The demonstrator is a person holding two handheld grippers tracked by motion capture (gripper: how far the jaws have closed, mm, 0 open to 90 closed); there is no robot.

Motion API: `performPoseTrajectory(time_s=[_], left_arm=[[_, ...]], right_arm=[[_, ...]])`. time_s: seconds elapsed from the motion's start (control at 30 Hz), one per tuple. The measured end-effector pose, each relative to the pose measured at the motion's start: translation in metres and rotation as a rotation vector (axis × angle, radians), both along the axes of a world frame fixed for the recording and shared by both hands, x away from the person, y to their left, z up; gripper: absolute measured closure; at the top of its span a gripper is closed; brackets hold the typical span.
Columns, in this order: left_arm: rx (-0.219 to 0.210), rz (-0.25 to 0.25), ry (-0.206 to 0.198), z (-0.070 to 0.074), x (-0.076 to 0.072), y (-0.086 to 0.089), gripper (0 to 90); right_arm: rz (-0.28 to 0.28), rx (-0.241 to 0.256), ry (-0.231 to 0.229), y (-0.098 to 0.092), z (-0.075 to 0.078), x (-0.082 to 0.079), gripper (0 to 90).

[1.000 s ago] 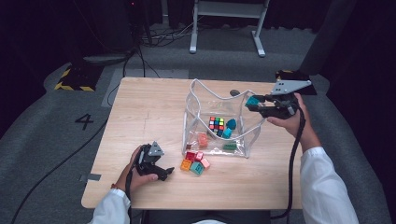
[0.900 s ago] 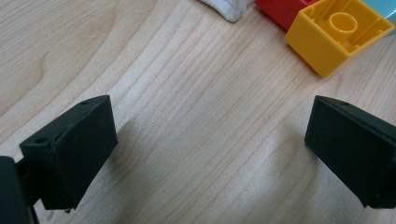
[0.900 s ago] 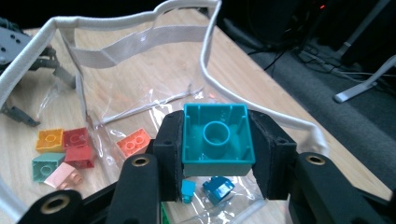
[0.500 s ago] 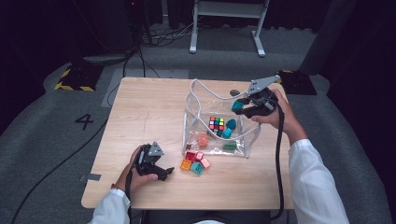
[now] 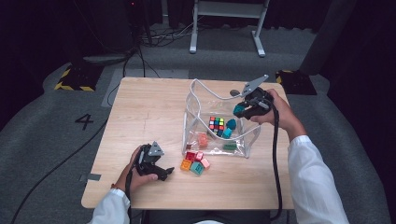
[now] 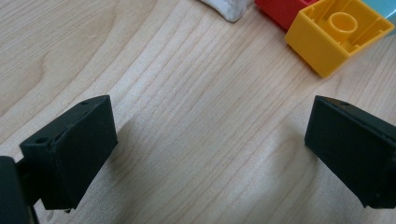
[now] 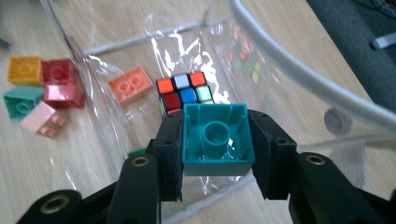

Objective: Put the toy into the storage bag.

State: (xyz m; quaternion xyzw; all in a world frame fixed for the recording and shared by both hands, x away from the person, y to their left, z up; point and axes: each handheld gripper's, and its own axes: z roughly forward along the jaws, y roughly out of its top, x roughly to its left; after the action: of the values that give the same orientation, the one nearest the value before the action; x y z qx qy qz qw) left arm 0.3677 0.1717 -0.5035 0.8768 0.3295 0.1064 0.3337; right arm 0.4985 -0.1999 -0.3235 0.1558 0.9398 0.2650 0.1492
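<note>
My right gripper (image 7: 215,142) is shut on a teal brick (image 7: 217,140), held hollow side up above the open clear plastic bag (image 5: 243,140). In the high view the right gripper (image 5: 242,110) hovers over the bag's right rim. Inside the bag lie a colour cube (image 5: 216,123), an orange brick (image 5: 202,139), teal pieces (image 5: 229,127) and a green brick (image 5: 229,147). My left gripper (image 5: 164,171) rests open on the table, its jaws wide apart over bare wood, just short of a yellow brick (image 6: 337,32) and a red brick (image 6: 280,8).
A small pile of loose bricks (image 5: 195,162) in red, yellow, teal and pink lies in front of the bag. The wooden table (image 5: 140,107) stands on a grey floor with cables and a frame stand (image 5: 224,18) behind.
My right gripper has moved left and lower with the teal brick, from beyond the bag's right edge to over its opening. The left gripper has stayed put.
</note>
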Motion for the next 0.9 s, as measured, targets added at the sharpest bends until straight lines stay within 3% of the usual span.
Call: performPoseTrajectory(time_s=[0.07,0.13,0.6,0.7,0.9], left_arm=[[0.002,0.001,-0.002,0.000,0.000,0.000,2.4],[0.000,0.000,0.000,0.000,0.000,0.000,2.4],[0.000,0.000,0.000,0.000,0.000,0.000,2.4],[0.001,0.000,-0.002,0.000,0.000,0.000,2.4],[0.000,0.000,0.000,0.000,0.000,0.000,2.4]], right_arm=[[-0.015,-0.020,-0.001,-0.004,0.001,0.000,59.1],[-0.011,0.002,0.004,-0.008,0.000,0.001,59.1],[-0.038,-0.013,0.011,-0.026,0.000,-0.001,59.1],[-0.046,-0.012,0.032,-0.032,-0.002,-0.001,59.0],[-0.064,-0.055,0.029,-0.041,-0.003,-0.002,58.9]])
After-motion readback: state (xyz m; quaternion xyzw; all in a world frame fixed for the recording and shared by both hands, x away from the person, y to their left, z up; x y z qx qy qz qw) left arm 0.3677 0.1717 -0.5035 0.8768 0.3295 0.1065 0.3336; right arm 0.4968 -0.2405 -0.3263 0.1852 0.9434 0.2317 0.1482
